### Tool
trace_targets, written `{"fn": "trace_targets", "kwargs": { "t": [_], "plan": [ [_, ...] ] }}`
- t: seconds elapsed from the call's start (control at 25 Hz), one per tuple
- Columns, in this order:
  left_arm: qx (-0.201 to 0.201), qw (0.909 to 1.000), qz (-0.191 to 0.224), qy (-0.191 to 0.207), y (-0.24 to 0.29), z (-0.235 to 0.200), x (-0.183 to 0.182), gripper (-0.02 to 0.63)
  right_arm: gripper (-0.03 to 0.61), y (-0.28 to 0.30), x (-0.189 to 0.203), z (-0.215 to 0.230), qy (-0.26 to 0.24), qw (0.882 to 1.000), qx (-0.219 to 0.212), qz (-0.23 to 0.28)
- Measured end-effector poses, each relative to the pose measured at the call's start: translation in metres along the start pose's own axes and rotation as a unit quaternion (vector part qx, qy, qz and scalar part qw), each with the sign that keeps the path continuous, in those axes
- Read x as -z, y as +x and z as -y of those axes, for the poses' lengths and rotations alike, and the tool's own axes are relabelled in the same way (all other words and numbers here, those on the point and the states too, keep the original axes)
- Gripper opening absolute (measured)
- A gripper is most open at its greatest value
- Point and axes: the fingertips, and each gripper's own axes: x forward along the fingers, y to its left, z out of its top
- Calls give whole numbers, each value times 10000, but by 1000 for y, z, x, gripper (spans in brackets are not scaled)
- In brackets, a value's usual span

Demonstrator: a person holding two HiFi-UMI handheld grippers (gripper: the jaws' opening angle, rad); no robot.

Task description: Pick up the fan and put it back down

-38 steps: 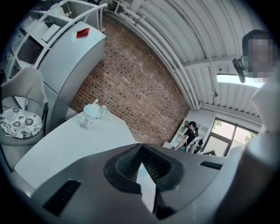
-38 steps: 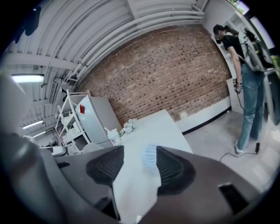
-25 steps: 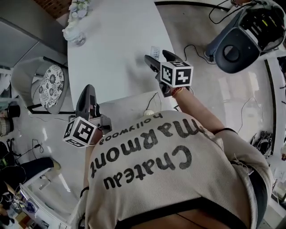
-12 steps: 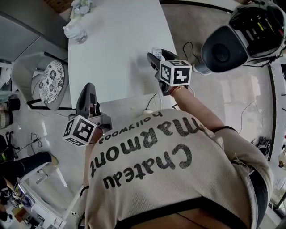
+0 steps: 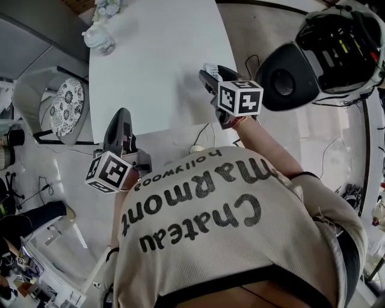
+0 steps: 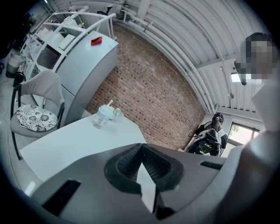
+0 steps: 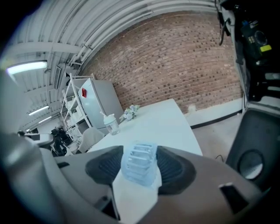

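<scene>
Now your right gripper (image 7: 141, 168) has just been closing its jaws and grips the fan (image 7: 140, 162), not yet lifted off the table (image 5: 150, 54). Lifting and replacing remain. Your left gripper (image 6: 141, 153) is closed and empty.

So it's a long white table (image 5: 150, 72) with a plain matte top, standing on a pale shiny floor (image 5: 66, 180) and running away from the person. Way over at the far left corner there's a clear lidded cup (image 5: 98, 37), and just beyond it a small bunch of pale flowers (image 5: 107, 7). At the right edge, near end, is a little pale blue fan (image 5: 210, 70). Honestly can't tell if it's actually resting on the top.
</scene>
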Motion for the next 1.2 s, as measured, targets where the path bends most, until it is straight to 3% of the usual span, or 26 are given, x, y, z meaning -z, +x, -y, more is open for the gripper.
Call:
{"fn": "trace_targets", "kwargs": {
  "t": [0.16, 0.36, 0.56, 0.84, 1.0, 1.2],
  "plan": [
    [52, 10000, -84, -8, -1, -2, 12, 2, 242, -5, 11, -2, 131, 9999, -97, -37],
    [82, 9999, -121, -90, -10, 5, -1, 2, 238, -20, -7, -23, 115, 9997, -222, -47],
    [172, 9995, -233, -103, -16, -25, 7, 2, 233, -12, 12, -45, 239, 9994, -258, 25],
    [412, 9977, -525, -155, -32, -39, -41, 2, 229, -22, -20, -105, 388, 9992, -115, 13],
    [455, 9970, -611, -107, -39, -66, -31, 2, 225, -7, 5, -119, 482, 9988, -118, 40],
    [430, 9972, -553, -246, -44, -116, -61, 2, 222, 28, 1, -165, 367, 9993, -97, -75]
  ]
}}
